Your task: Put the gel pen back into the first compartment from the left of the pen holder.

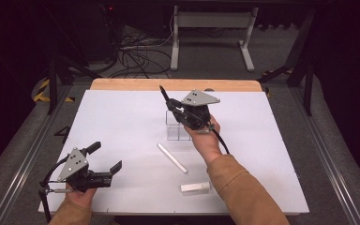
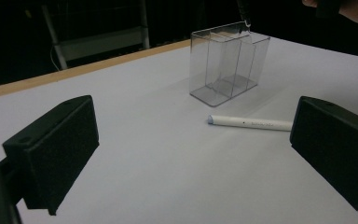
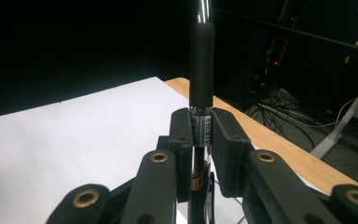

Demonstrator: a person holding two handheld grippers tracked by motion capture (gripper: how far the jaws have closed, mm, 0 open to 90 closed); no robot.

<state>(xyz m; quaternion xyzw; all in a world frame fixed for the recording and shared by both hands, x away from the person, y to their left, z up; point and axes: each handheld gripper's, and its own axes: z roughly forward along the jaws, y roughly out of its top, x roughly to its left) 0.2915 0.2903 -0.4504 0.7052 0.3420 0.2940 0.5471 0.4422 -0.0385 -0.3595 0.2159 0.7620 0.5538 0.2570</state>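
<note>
A white table (image 1: 122, 122) with a wooden far edge stands in a dark room, cables and a desk frame on the floor beyond it. Take the clear holder (image 2: 228, 65), a box of 3 upright slots near the table's middle, as the landmark. The right gripper (image 3: 200, 128) hovers just above the holder, its jaws closed tight on a black pen (image 3: 201, 65) with a rubber grip; in the high view the pen (image 1: 165, 96) sticks up and away from the holder, tilted. From the left gripper view the pen's lower end (image 2: 244, 11) hangs right over the holder's far rim, close to or touching it. The step in hand looks like dropping the pen into a slot. To do it well, bring the pen closer to upright first, centre its tip over 1 slot rather than a divider, then lower it before letting go, since the light holder could tip or slide if the wall is nudged. The left gripper (image 1: 107, 157) rests well short of the holder, toward the near left, jaws wide apart and holding nothing; it could steady the holder. A white pen (image 2: 250, 123) lies flat just in front of the holder, and an eraser (image 1: 195, 187) nearer still.
</note>
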